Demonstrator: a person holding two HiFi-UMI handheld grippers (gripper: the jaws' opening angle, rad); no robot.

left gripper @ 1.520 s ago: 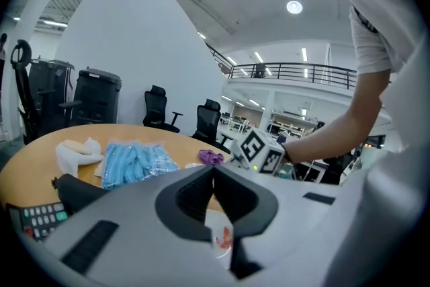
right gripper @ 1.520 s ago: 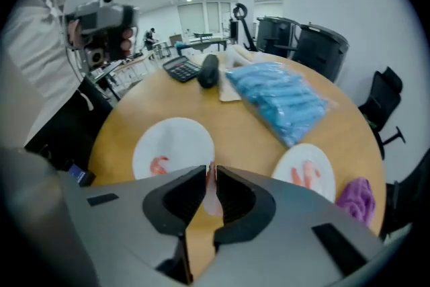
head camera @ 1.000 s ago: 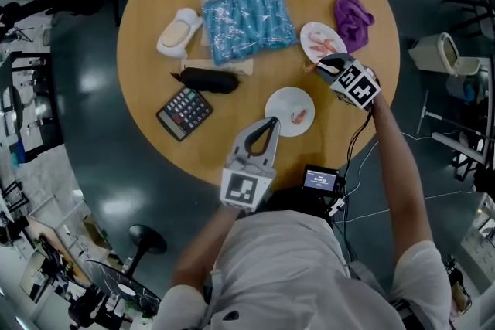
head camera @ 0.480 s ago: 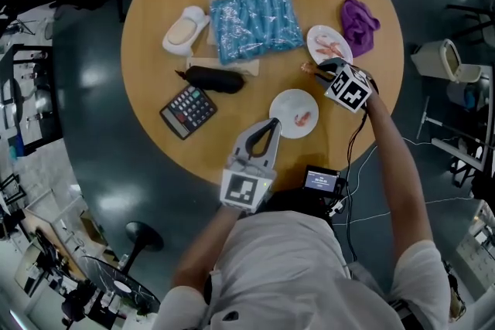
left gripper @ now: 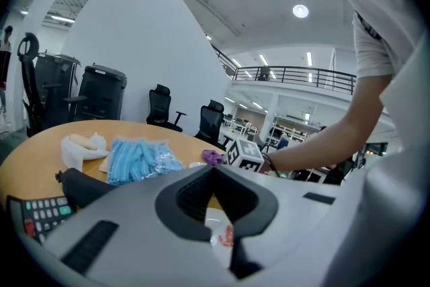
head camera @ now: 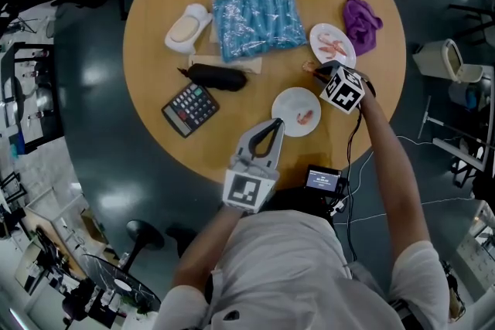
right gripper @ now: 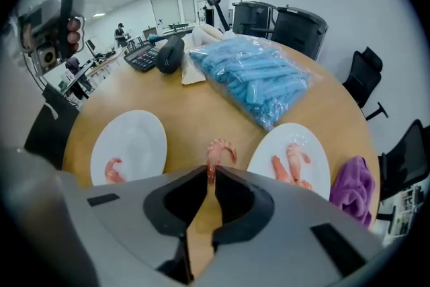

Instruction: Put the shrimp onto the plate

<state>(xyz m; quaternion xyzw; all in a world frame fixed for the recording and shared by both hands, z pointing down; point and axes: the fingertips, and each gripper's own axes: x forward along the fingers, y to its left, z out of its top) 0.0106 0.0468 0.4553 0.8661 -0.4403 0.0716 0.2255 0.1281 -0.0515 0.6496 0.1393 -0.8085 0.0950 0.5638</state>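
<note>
- Currently: right gripper (right gripper: 210,175) points steeply down at the table (head camera: 155,35), its tips pinched on the tail end of a shrimp (right gripper: 216,152). Jaws have just been closing; only the tail sits between them.
- Shrimp's curled body lies on bare wood in front of the tips, between the two plates and on neither.
- Near plate (right gripper: 138,138) carries a single shrimp at its edge. Far plate (right gripper: 289,132) holds several, next to a purple cloth (right gripper: 356,188).
- Left gripper (left gripper: 230,235) is closed and empty, held level just short of the near plate.
- Judgement: this is the pick-up step. The near plate looks the likelier target, but I can't be sure.
- Doing it well: the hold is thin, on the tail alone, so the body will likely swing or slip. Make sure the pinch is firm before rising.
- Lift straight up, just enough to clear the rim, then carry slowly across.
- Lower over open white, away from the shrimp already there, and part the jaws only once it touches down.
</note>
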